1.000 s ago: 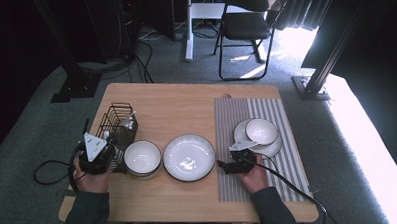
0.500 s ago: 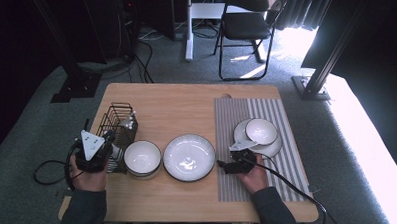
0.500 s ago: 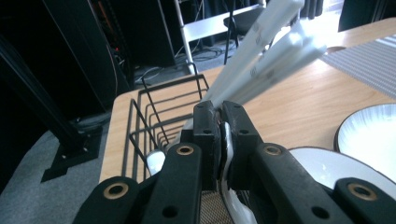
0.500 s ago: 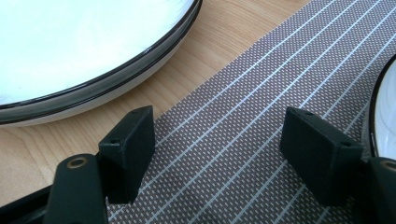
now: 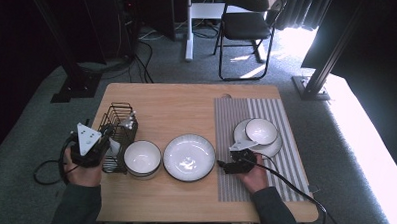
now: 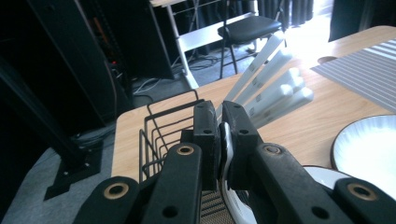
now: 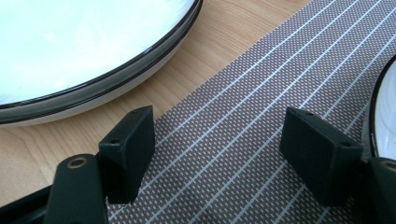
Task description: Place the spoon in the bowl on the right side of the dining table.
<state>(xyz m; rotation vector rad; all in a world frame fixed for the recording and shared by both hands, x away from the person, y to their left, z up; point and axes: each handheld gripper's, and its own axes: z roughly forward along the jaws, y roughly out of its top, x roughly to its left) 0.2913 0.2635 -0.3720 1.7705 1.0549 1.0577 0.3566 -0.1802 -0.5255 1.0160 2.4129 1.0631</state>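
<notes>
lifted a little since the earlier high view: left gripper (image 5: 109,141), up from beside the small bowl (image 5: 142,157) to hang over the black wire caddy (image 5: 118,126) at the table's left edge. jaws pinched nearly together on a thin pale utensil (image 6: 227,154), seen edge-on between the pads in the left gripper view; cannot tell whether spoon or knife. lower end of that utensil down inside the caddy, close above the bowl's rim.

right gripper (image 5: 223,165) unmoved, resting low at the near left edge of the striped placemat (image 5: 249,190), jaws spread wide with nothing but mat between them in the right gripper view. dark-rimmed plate (image 7: 88,60) just off its left jaw on bare wood, rim of a white dish (image 7: 385,112) at its right jaw.

farther out: several white-handled pieces of cutlery (image 6: 271,88) fanning up and away out of the caddy. beyond the right gripper, a second small bowl (image 5: 261,131) sitting on a saucer (image 5: 273,148) on the mat. past the wooden table (image 5: 181,100), a folding chair (image 5: 251,25) on grey carpet in sunlight.
</notes>
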